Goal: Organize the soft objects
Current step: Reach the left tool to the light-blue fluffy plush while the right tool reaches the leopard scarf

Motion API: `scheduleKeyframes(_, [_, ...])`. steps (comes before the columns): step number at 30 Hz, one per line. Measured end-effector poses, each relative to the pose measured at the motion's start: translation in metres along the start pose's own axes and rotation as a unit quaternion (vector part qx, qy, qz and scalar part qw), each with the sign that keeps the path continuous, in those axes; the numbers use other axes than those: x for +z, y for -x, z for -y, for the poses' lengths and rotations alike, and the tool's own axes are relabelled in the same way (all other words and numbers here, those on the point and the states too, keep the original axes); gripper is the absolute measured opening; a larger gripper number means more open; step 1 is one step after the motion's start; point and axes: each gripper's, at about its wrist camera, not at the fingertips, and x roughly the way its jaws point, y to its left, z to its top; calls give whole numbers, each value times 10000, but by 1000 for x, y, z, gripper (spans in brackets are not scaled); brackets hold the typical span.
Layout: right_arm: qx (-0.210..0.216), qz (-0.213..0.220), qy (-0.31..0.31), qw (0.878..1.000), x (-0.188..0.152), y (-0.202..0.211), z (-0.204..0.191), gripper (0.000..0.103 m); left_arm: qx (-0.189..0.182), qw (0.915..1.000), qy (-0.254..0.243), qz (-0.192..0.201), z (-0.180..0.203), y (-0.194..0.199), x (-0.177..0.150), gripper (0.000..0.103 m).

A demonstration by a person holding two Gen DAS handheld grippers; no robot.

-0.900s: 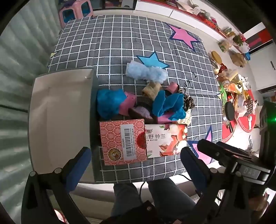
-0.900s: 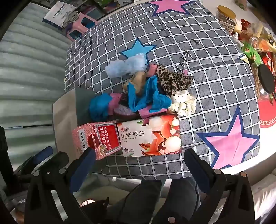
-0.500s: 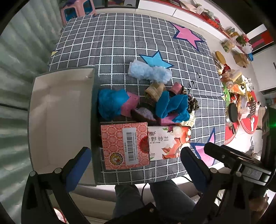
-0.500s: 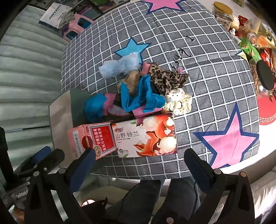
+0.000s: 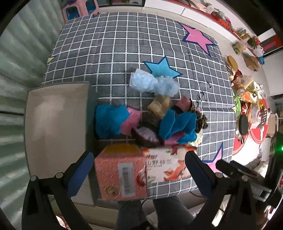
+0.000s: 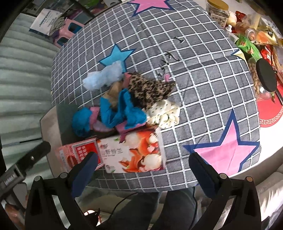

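Left wrist: left gripper (image 5: 137, 169) fingers wide apart, holding nothing, over red box (image 5: 122, 174) beside grey bin (image 5: 56, 123). Soft pile (image 5: 148, 120) on table (image 5: 141, 44), behind both boxes, untouched. Barcode blurred, unreadable.

Right wrist: right gripper (image 6: 141, 170) fingers apart, empty, above floral box (image 6: 134, 152). Print blurred here, unreadable. Likely approach step; next needs reaching past boxes to pinch one cloth, then over to bin.

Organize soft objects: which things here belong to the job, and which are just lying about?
Job: pile of soft items, light blue puff, cream dotted scrunchie, grey bin.

Lying about: two tissue boxes, snack clutter, pink stool.
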Motion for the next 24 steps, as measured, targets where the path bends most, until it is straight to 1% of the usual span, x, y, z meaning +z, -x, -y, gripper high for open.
scheduleKeyframes(3, [-36,-19,-48,10000,8,-4,8,103,-108,9998,153,-93,4,-12,15,103])
scheduleKeyframes(6, [-87,-43,-88,9999,18,-9,14,103,-75,9992,306,-233,6,-25,29,103])
scheduleKeyframes(8, [-112,-68,-126,9998,28,-14,19,103,-194,9984,415,-337,9,-35,38,103])
scheduleKeyframes(12, [-206,-88,-203,9995,47,-24,26,103,-365,9948,789,-524,11,-59,62,103])
scheduleKeyframes(15, [-275,-69,-240,9993,63,-34,30,103,-417,9900,1195,-619,8,-82,81,103])
scheduleKeyframes(18, [-343,-71,-255,9991,78,-46,33,103,-298,9862,1481,-678,6,-103,92,103])
scheduleKeyframes(20, [-331,-129,-244,9991,86,-56,34,103,-330,9831,1645,-731,6,-119,101,103])
scheduleKeyframes(24, [-248,-275,-121,9992,93,-79,32,103,-205,9814,1748,-768,9,-143,111,103])
